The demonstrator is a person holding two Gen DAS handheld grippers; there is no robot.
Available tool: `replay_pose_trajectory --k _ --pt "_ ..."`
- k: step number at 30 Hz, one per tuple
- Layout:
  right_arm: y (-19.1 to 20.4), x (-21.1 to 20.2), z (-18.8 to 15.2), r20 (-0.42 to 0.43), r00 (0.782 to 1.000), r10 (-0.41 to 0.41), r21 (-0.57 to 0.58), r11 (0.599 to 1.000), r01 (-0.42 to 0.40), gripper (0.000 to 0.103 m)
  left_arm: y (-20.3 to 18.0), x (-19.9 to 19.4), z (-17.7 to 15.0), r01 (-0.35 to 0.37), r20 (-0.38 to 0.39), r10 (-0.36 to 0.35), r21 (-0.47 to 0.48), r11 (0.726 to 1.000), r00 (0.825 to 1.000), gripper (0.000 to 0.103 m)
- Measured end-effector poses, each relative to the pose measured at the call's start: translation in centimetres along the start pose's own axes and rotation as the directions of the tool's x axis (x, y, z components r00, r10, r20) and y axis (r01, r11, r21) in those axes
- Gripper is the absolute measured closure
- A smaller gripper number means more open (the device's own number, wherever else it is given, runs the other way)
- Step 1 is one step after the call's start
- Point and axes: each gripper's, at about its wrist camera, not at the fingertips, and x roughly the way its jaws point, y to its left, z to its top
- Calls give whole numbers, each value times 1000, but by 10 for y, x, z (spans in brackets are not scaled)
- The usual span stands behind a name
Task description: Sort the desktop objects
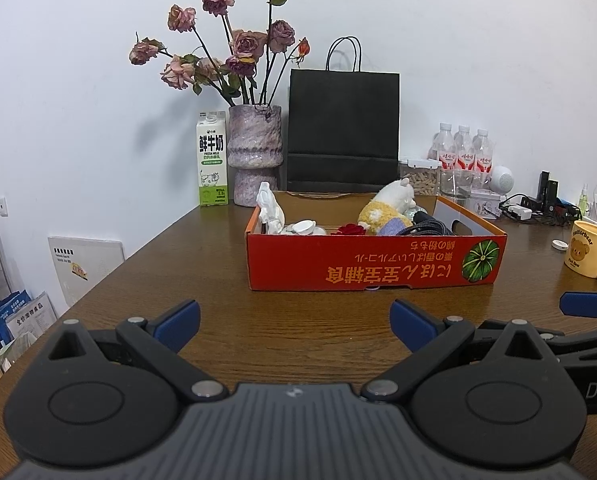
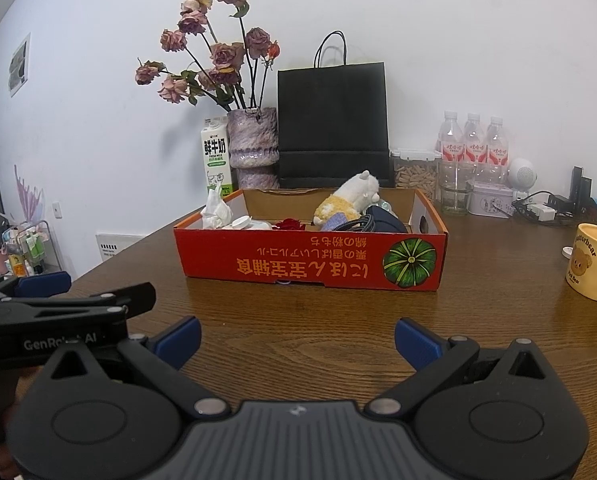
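A red cardboard box [image 1: 370,266] [image 2: 310,260] with a pumpkin print stands in the middle of the brown table. Inside lie a plush toy [image 1: 386,208] [image 2: 348,198], crumpled white tissue [image 1: 268,210] [image 2: 216,210], a white round lid [image 1: 304,227] [image 2: 242,223], a red rose [image 1: 352,229] [image 2: 290,224] and a dark cable bundle [image 1: 428,226] [image 2: 378,220]. My left gripper [image 1: 294,326] hangs open above the bare wood in front of the box. My right gripper [image 2: 298,342] is open too, just right of the left one, nothing between its fingers.
A yellow bear mug [image 1: 590,254] [image 2: 592,266] stands at the right. Along the wall are a milk carton [image 1: 213,158], a vase of dried roses [image 1: 254,152], a black paper bag [image 1: 342,128], water bottles [image 1: 462,148], a glass, chargers and cables. The table's left edge drops off.
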Motion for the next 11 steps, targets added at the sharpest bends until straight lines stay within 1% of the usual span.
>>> replay_pose_trajectory --k 4,8,11 --pt "-1 -1 1 -1 1000 -2 0 1000 2 0 -1 1 1 2 -2 -2 -1 1000 1000 0" --pt "0 0 1 1 1000 -3 -2 1000 3 0 -1 0 1 0 12 0 4 1000 1000 0" --pt "0 1 1 -2 1000 -4 -3 1000 4 0 0 1 1 9 -2 -9 0 1000 1000 0"
